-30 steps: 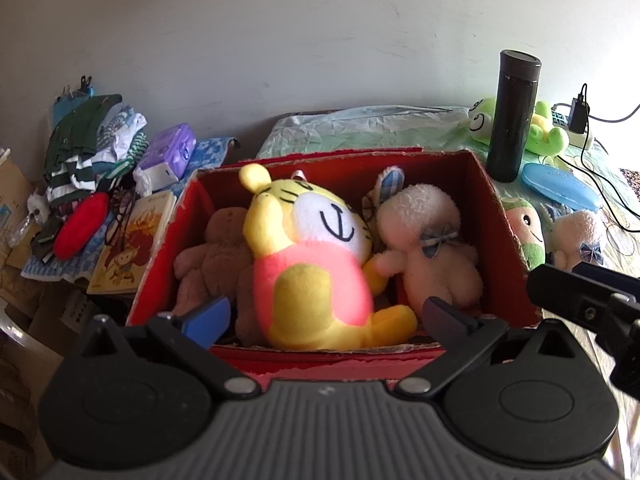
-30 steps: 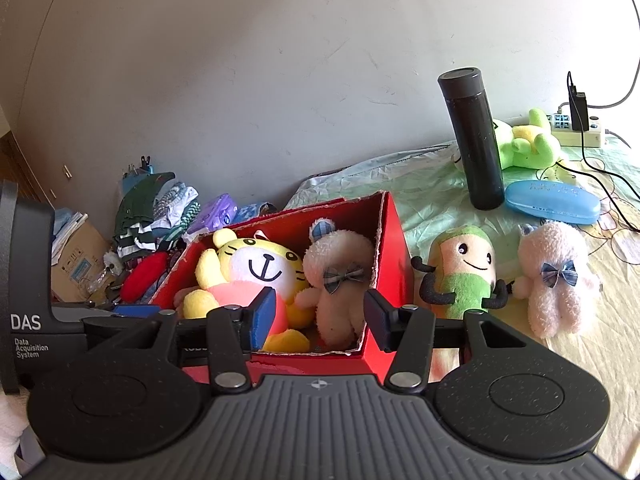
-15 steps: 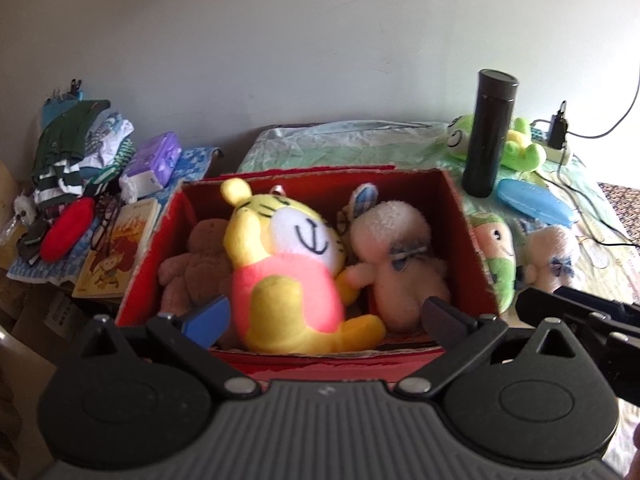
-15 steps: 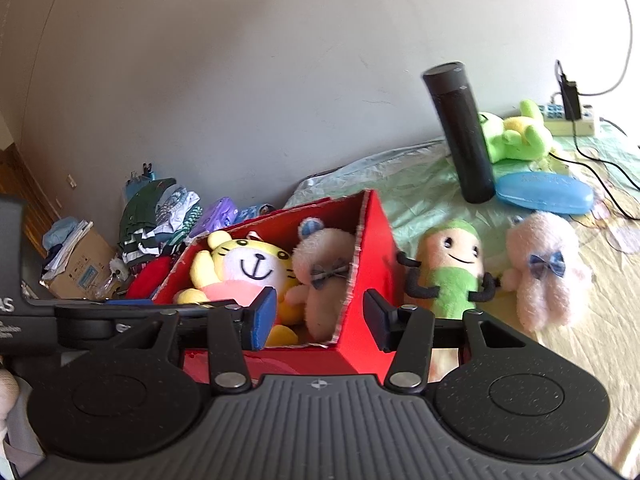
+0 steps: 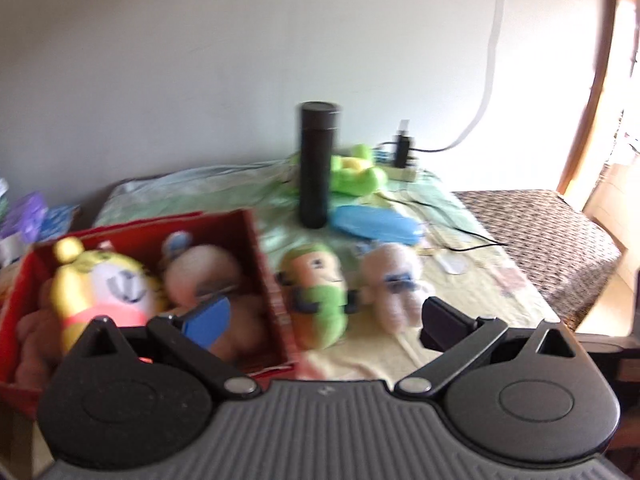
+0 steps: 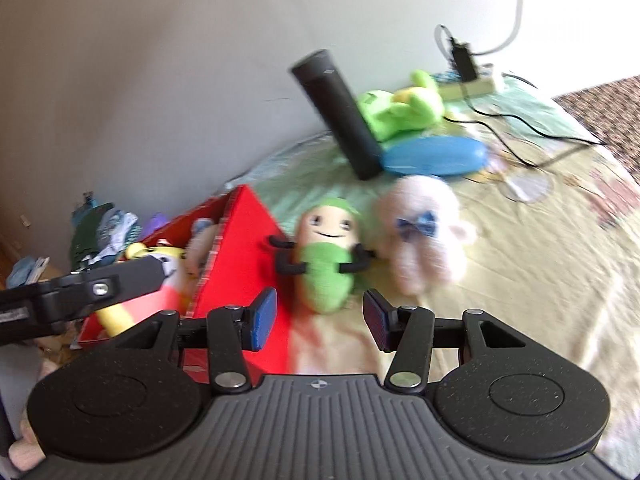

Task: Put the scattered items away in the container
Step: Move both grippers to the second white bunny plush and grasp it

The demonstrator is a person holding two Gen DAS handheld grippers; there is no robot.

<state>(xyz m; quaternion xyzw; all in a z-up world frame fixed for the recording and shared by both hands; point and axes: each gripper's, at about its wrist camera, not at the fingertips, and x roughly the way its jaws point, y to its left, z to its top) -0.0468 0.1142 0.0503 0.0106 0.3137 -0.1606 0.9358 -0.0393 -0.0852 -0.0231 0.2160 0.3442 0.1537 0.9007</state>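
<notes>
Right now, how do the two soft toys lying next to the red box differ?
The green-clad doll has a smiling face and thin black arms; the pale pink plush is fluffy with a blue bow. The doll lies closer to the red box, the plush farther. Both rest on the cloth, outside the box, ungripped.

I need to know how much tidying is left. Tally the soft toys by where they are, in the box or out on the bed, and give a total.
In the red box: 3, the yellow tiger, the pale bear, the brown plush.
Out on the bed: 3, the green-suited doll, the pink bear with a blue bow, the green frog.
Total: 6
</notes>
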